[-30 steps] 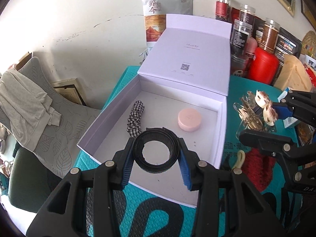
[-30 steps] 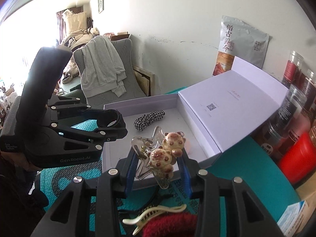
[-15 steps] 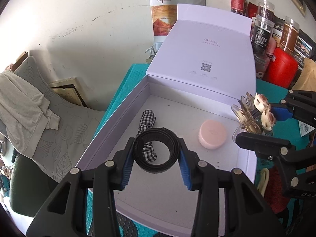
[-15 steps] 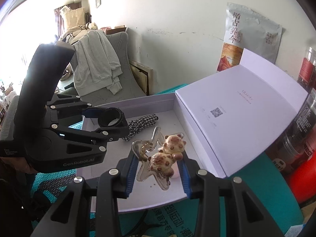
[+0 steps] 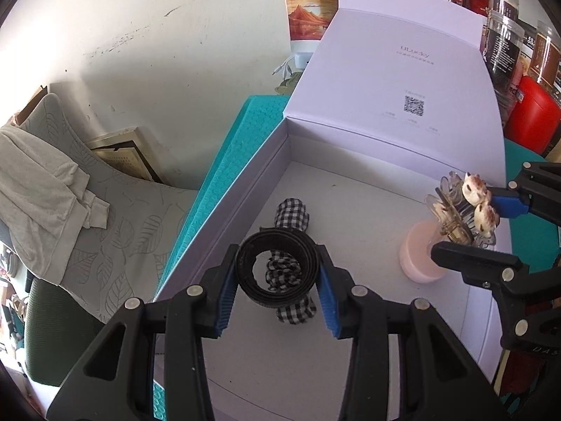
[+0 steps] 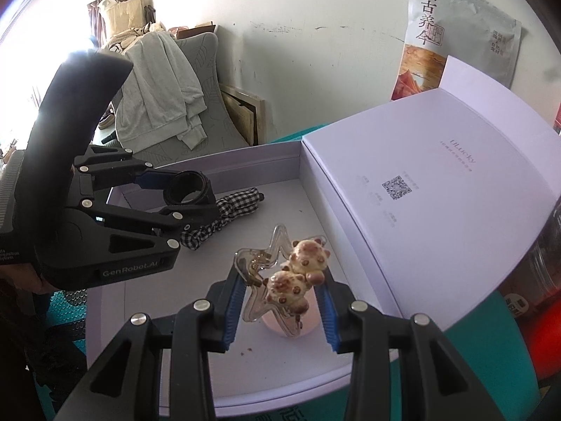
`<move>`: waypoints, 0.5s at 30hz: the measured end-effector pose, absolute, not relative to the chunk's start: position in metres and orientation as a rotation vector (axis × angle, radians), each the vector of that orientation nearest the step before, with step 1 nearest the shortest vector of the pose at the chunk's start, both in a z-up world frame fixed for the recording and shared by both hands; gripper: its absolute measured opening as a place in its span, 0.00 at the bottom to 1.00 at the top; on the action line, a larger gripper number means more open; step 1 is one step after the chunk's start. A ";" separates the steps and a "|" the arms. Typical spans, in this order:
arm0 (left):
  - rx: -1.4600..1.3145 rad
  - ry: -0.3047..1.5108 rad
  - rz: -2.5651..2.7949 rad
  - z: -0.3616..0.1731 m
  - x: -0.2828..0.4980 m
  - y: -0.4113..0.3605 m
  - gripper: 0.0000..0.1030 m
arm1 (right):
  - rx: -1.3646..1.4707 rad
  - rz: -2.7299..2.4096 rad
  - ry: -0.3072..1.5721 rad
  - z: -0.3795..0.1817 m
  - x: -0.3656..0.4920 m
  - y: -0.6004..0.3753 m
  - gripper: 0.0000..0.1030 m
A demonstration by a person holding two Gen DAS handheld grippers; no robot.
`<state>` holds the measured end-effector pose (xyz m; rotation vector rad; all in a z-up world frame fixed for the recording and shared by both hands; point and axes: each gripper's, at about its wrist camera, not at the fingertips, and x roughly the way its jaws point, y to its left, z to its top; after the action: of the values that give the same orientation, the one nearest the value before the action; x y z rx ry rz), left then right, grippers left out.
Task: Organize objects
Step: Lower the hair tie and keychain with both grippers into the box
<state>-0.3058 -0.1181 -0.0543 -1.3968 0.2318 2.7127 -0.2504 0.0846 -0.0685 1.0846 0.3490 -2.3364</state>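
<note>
An open white box [image 5: 245,189] [image 6: 298,161] lies on the teal table, its lid [image 5: 403,80] leaning back. My left gripper [image 5: 277,273] [image 6: 186,193] is shut on a black ring-shaped band [image 5: 247,273], held above the box floor over a checked scrunchie [image 5: 291,214] [image 6: 238,203]. My right gripper [image 6: 280,287] [image 5: 466,217] is shut on a clear star-shaped hair clip with two bear figures [image 6: 284,280] [image 5: 470,207]. It hangs over a pink round case [image 5: 417,256] in the box, which the clip mostly hides in the right wrist view.
Jars [image 5: 505,42] and a red canister [image 5: 533,115] stand to the right behind the lid. A printed pouch [image 6: 452,31] leans on the wall. A chair with a grey garment [image 6: 157,87] stands left of the table.
Both grippers have moved forward and down from the box's near edge to over its inside, each keeping its hold. The band now hangs over the scrunchie, the clip over the pink case.
</note>
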 end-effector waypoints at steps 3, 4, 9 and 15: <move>-1.423 0.238 2.704 -0.060 -0.311 -0.118 0.38 | 1.103 -2.333 0.349 -0.073 -0.255 0.084 0.37; -1.435 0.243 2.701 -0.062 -0.313 -0.118 0.38 | 1.109 -2.329 0.350 -0.075 -0.257 0.084 0.37; -1.450 0.256 2.686 -0.069 -0.317 -0.115 0.38 | 1.139 -2.324 0.362 -0.083 -0.261 0.083 0.37; -1.471 0.263 2.677 -0.076 -0.319 -0.114 0.39 | 1.162 -2.331 0.371 -0.088 -0.264 0.085 0.38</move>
<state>-0.3191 -0.1137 -0.0760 -1.4713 0.2635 2.6768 -0.2644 0.0853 -0.0879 1.1622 0.3706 -2.3310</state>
